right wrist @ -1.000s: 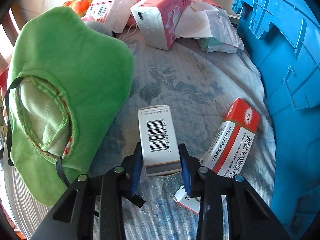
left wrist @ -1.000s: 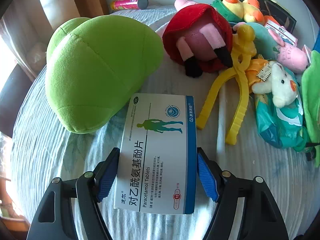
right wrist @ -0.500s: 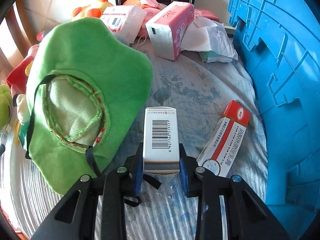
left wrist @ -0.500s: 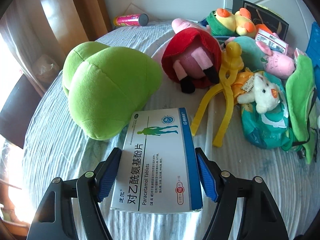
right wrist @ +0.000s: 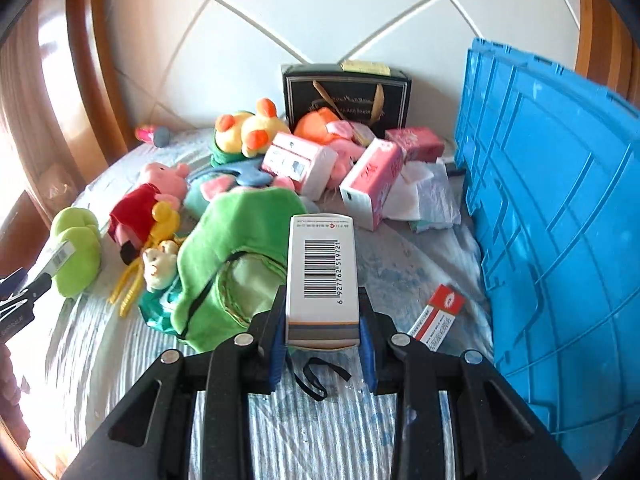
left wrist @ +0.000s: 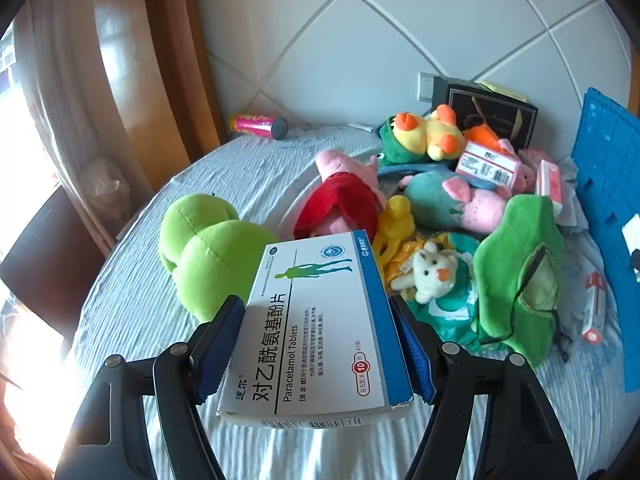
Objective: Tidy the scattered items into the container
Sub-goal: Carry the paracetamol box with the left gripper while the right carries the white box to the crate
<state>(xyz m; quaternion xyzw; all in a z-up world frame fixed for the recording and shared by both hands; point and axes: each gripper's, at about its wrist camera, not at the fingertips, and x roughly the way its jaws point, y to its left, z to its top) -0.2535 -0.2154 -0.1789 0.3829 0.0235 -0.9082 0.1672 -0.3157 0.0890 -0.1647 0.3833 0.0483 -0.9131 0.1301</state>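
Observation:
My left gripper (left wrist: 318,344) is shut on a flat white and blue paracetamol box (left wrist: 316,332), held well above the bed. My right gripper (right wrist: 323,338) is shut on a narrow white barcode box (right wrist: 322,272), also lifted. The blue crate (right wrist: 560,232) stands on the right of the right wrist view, and its edge (left wrist: 608,200) shows in the left wrist view. A red and white box (right wrist: 438,316) lies on the bed beside the crate. A green cloth hat (right wrist: 236,256) lies just left of the right gripper. The left gripper (right wrist: 24,296) shows at the far left edge.
Plush toys are piled mid-bed: a green one (left wrist: 212,248), a red-dressed pig (left wrist: 340,204), a yellow duck (left wrist: 432,136), yellow tongs (left wrist: 394,228). Pink tissue packs (right wrist: 372,184) and a black gift box (right wrist: 346,96) sit near the headboard. A pink tube (left wrist: 260,125) lies far back.
Both grippers have risen from the bed with their boxes still gripped. The views now tilt up, showing the headboard and more of the blue crate.

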